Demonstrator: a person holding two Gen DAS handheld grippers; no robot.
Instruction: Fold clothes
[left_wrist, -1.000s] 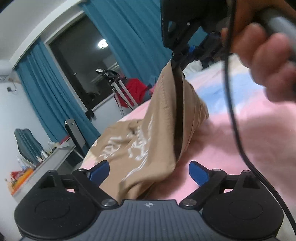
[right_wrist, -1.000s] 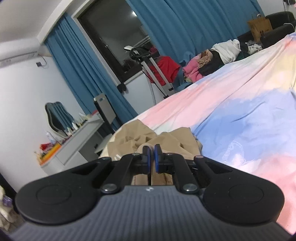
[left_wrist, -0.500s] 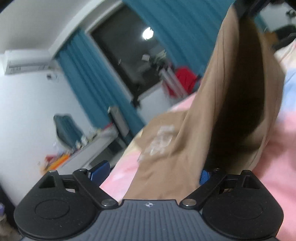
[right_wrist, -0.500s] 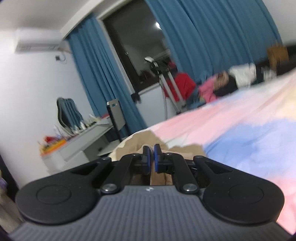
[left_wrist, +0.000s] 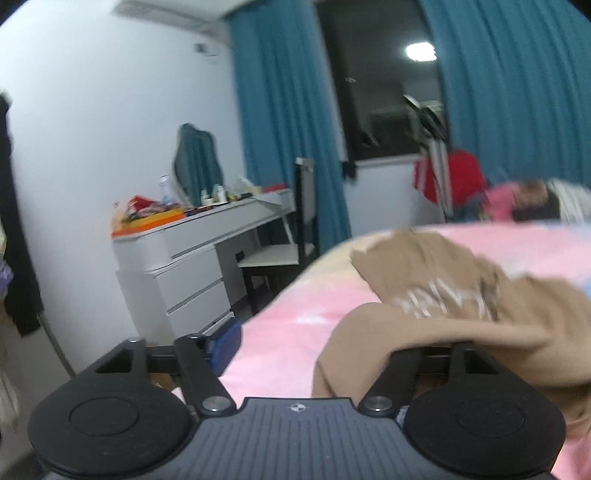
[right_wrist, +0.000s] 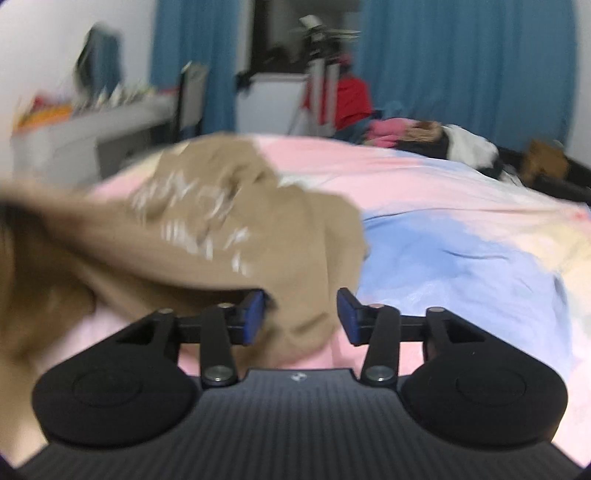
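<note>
Barely started: your crumpled tan printed cotton shirt (right_wrist: 229, 236) is heaped unfolded on the pink-and-blue bed sheet (right_wrist: 461, 251). Your right hand-held gripper (right_wrist: 301, 319) is spread wide holding nothing, and the left hand-held gripper (left_wrist: 332, 350) gapes too, with cloth draped over one finger.

A white wall (left_wrist: 92, 129) is flanked by teal curtains (left_wrist: 280, 129) around a dark window (left_wrist: 376, 85), where a lamp's reflection (left_wrist: 420, 51) is seen. A grey desk (left_wrist: 192, 254) and chair (left_wrist: 291, 236) are placed beside the bed (right_wrist: 461, 221).

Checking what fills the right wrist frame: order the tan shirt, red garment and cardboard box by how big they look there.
1. Tan shirt, by far the largest, though nearest the camera.
2. Red garment.
3. Cardboard box, only slightly smaller; blur makes that call unsure.
</note>
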